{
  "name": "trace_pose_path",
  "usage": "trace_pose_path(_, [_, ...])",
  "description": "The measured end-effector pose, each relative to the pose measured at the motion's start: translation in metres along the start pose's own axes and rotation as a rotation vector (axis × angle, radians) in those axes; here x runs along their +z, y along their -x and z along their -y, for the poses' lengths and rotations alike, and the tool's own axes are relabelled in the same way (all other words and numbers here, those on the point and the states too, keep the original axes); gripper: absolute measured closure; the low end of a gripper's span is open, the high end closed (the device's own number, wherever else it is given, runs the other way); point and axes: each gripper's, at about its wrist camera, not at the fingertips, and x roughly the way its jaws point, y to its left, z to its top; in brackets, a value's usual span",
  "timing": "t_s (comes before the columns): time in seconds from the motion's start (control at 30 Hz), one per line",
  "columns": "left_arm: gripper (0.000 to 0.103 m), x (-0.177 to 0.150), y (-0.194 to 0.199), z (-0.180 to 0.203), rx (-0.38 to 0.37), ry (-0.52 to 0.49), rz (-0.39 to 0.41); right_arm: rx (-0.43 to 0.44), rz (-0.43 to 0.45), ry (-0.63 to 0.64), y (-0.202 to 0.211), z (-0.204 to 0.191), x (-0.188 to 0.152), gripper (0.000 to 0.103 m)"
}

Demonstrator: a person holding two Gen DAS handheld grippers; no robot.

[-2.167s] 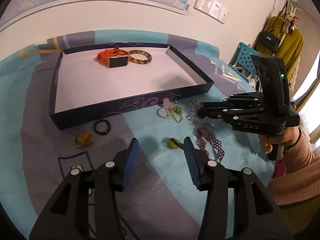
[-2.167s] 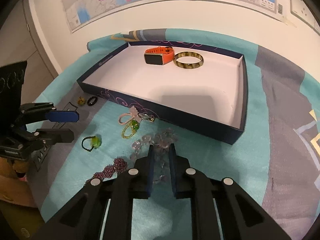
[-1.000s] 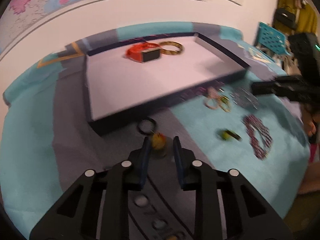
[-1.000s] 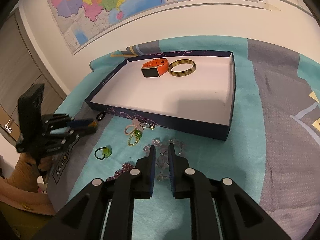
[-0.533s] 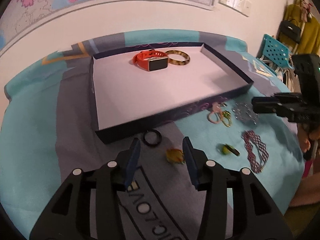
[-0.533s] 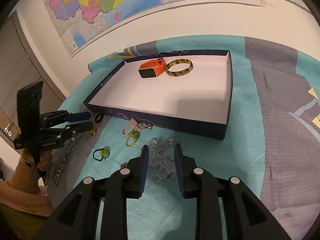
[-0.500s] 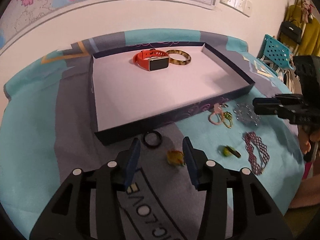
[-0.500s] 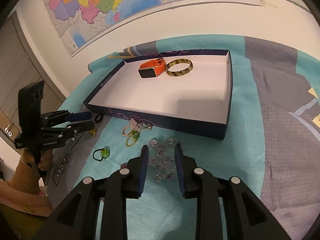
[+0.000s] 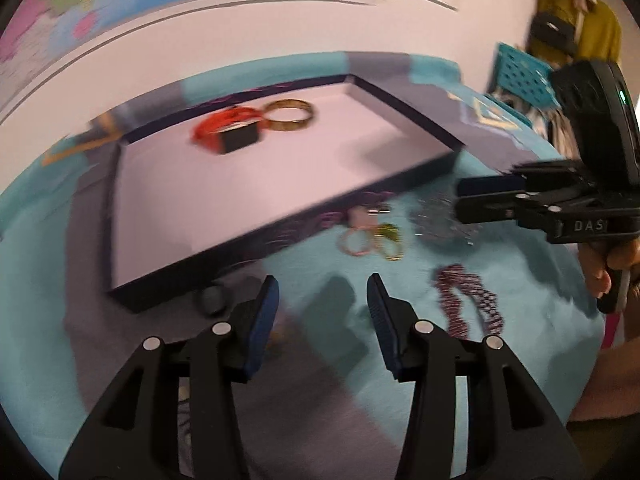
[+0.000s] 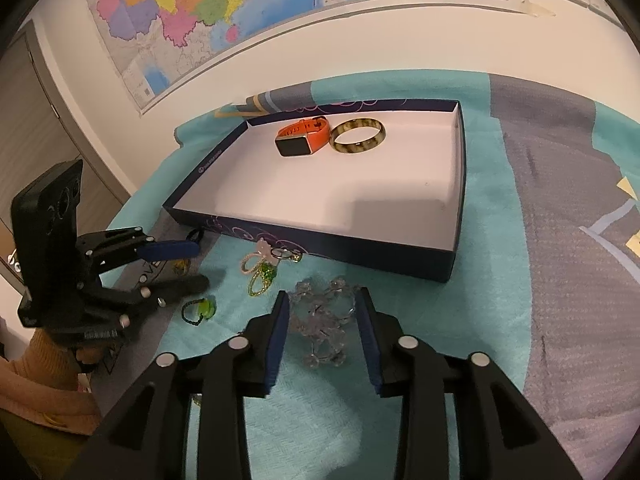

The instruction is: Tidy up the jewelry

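A dark blue tray (image 10: pixel 312 240) with a white floor holds an orange watch (image 10: pixel 302 138) and a striped bangle (image 10: pixel 358 136). On the teal cloth in front lie a clear crystal bracelet (image 10: pixel 324 320), a pink ring and green ring cluster (image 10: pixel 262 268), a green bead ring (image 10: pixel 200 308), a black ring (image 10: pixel 195 235) and a maroon beaded bracelet (image 9: pixel 466 300). My right gripper (image 10: pixel 322 322) is open, jaws either side of the crystal bracelet. My left gripper (image 9: pixel 322 312) is open and empty over the cloth; the right wrist view shows it (image 10: pixel 188 266) near a small yellow item (image 10: pixel 180 267).
The tray (image 9: pixel 280 232) shows blurred in the left wrist view. A wall with a map (image 10: pixel 240 8) stands behind the table. A teal chair (image 9: pixel 520 76) and hanging clothes (image 9: pixel 576 28) are at the far right. The cloth drops off at the front edge.
My right gripper has opened wider around the crystal bracelet. My left gripper has opened and swung right, blurring its view; the yellow item now sits by its left finger.
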Motion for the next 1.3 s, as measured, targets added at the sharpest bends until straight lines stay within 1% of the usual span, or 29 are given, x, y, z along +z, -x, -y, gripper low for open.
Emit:
trace_pose_path(0.13, [0.06,0.009,-0.012,0.014,-0.009,-0.041,-0.01,-0.008,-0.001,0.013,-0.003,-0.004,-0.001,0.064])
trace_pose_path(0.3, [0.061,0.019,-0.027,0.022,0.025,-0.067,-0.02,0.0,0.001,0.007,-0.003,-0.005,-0.001,0.061])
trace_pose_path(0.37, [0.065,0.02,-0.028,0.023,0.019,-0.07,-0.017,0.001,0.001,0.003,-0.003,-0.003,-0.001,0.058])
trace_pose_path(0.43, [0.071,0.021,-0.03,0.023,0.003,-0.065,-0.015,0.002,-0.001,-0.002,-0.003,-0.002,-0.002,0.057])
trace_pose_path(0.47, [0.075,0.022,-0.029,0.022,-0.007,-0.061,-0.013,0.003,-0.002,-0.004,-0.004,-0.002,-0.002,0.057])
trace_pose_path(0.5, [0.083,0.021,-0.029,0.022,-0.017,-0.058,-0.013,0.004,-0.002,-0.006,-0.004,-0.002,-0.002,0.057])
trace_pose_path(0.63, [0.087,0.019,-0.025,0.021,-0.032,-0.051,-0.005,0.008,-0.001,-0.008,-0.004,-0.001,-0.002,0.057])
trace_pose_path(0.8, [0.088,0.01,-0.014,0.018,-0.054,-0.025,-0.001,0.008,-0.001,-0.005,-0.003,-0.001,-0.003,0.057])
trace_pose_path(1.03, [0.088,-0.003,-0.005,0.007,-0.071,0.032,-0.008,-0.026,-0.018,0.041,-0.008,-0.01,-0.007,0.057])
trace_pose_path(1.07, [0.087,-0.003,-0.005,0.006,-0.071,0.033,-0.008,-0.034,-0.018,0.045,-0.008,-0.01,-0.007,0.061])
trace_pose_path(1.1, [0.087,-0.003,-0.005,0.006,-0.071,0.033,-0.009,-0.046,-0.017,0.048,-0.008,-0.011,-0.006,0.071])
trace_pose_path(1.17, [0.086,-0.003,-0.006,0.008,-0.067,0.026,-0.009,-0.025,-0.021,0.037,-0.009,-0.01,-0.006,0.082])
trace_pose_path(1.23, [0.086,-0.003,-0.007,0.009,-0.064,0.024,-0.01,-0.044,-0.025,0.051,-0.008,-0.012,-0.006,0.082])
trace_pose_path(1.3, [0.086,-0.002,-0.007,0.008,-0.063,0.03,-0.007,-0.045,-0.024,0.051,-0.008,-0.013,-0.007,0.082])
